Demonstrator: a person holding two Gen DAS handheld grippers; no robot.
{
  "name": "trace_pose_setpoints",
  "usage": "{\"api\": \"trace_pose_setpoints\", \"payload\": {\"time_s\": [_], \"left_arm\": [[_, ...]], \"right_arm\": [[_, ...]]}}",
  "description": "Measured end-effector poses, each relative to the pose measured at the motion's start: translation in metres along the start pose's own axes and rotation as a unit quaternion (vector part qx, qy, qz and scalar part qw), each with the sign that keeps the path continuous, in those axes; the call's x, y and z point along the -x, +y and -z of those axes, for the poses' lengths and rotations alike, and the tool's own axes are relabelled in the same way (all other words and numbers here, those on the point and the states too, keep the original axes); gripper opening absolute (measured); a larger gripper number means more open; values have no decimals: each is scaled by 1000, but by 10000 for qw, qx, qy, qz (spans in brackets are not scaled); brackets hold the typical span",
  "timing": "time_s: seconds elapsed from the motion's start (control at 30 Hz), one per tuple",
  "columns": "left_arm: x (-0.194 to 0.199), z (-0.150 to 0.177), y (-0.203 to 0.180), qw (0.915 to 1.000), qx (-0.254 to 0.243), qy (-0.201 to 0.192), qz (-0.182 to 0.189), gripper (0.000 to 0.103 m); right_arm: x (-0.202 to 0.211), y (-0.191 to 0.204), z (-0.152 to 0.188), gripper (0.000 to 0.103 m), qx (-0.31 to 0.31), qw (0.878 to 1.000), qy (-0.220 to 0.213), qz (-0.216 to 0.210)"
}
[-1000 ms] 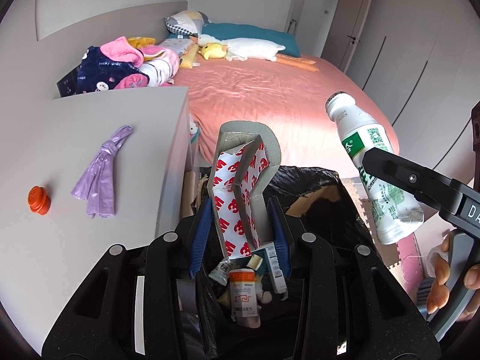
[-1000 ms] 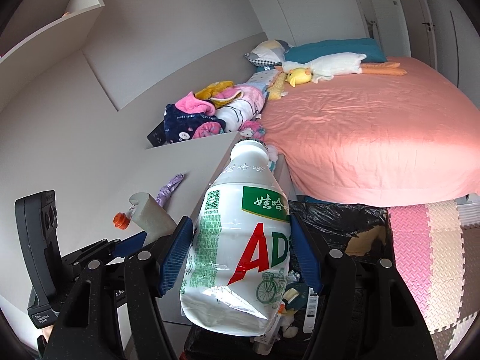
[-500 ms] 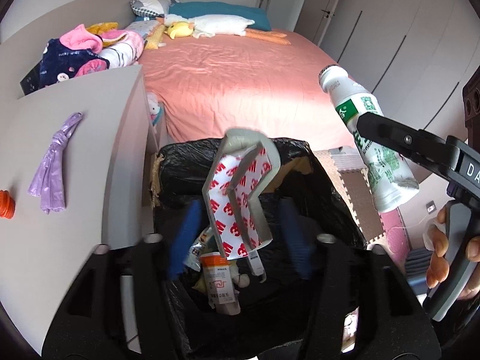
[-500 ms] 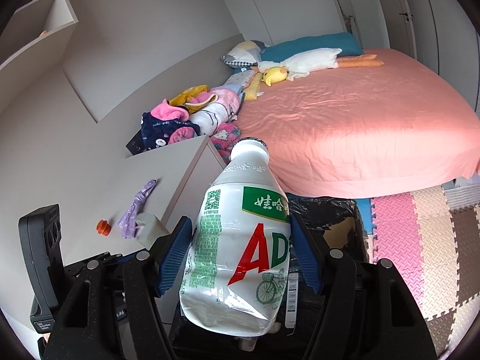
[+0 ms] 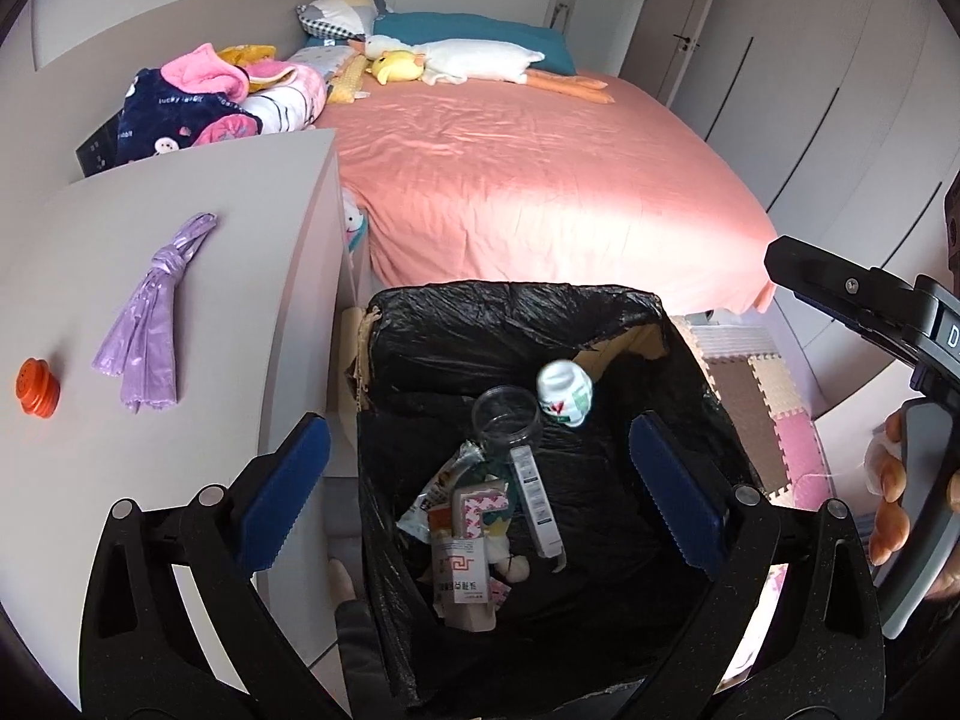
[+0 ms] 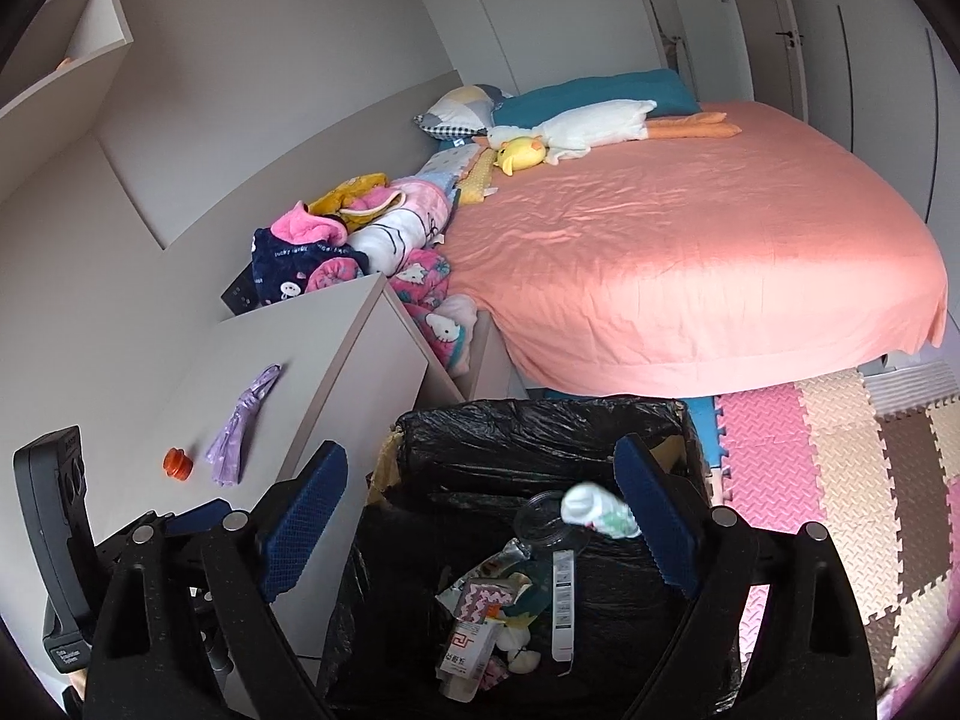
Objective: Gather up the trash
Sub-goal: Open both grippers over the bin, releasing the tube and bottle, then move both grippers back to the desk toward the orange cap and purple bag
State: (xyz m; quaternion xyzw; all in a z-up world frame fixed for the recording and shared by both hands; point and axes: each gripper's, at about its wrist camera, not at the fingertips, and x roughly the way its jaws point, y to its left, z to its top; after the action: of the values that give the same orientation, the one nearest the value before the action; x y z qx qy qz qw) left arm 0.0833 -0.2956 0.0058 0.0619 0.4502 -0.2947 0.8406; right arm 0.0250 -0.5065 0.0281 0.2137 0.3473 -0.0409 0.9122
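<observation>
A bin lined with a black bag point(image 5: 516, 312) point(image 6: 540, 426) stands below both grippers. Inside lie the red-and-white tape piece point(image 5: 480, 507) point(image 6: 486, 594), the white drink bottle point(image 5: 564, 393) point(image 6: 600, 513), a clear cup point(image 5: 504, 414), cartons and wrappers. My left gripper point(image 5: 480, 492) is open and empty above the bin. My right gripper point(image 6: 480, 522) is open and empty above it too, and also shows at the right of the left wrist view point(image 5: 858, 300).
A white cabinet top point(image 5: 120, 312) left of the bin holds a purple bag point(image 5: 150, 324) point(image 6: 243, 432) and an orange cap point(image 5: 37, 387) point(image 6: 177, 461). A pink bed point(image 5: 528, 180) lies behind. Foam mats point(image 6: 840, 468) cover the floor to the right.
Both grippers opened. The tape piece dropped from the left gripper and the bottle from the right gripper; both now lie in the bin.
</observation>
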Motion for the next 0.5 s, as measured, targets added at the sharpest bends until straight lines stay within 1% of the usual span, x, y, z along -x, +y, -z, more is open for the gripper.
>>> {"api": "trace_pose_setpoints", "payload": {"time_s": [0.5], "left_arm": [[2,7,57,9990,387,-2,-214,97]], "right_arm": [[-39,49,4,90,265,9991,289,-144]]}}
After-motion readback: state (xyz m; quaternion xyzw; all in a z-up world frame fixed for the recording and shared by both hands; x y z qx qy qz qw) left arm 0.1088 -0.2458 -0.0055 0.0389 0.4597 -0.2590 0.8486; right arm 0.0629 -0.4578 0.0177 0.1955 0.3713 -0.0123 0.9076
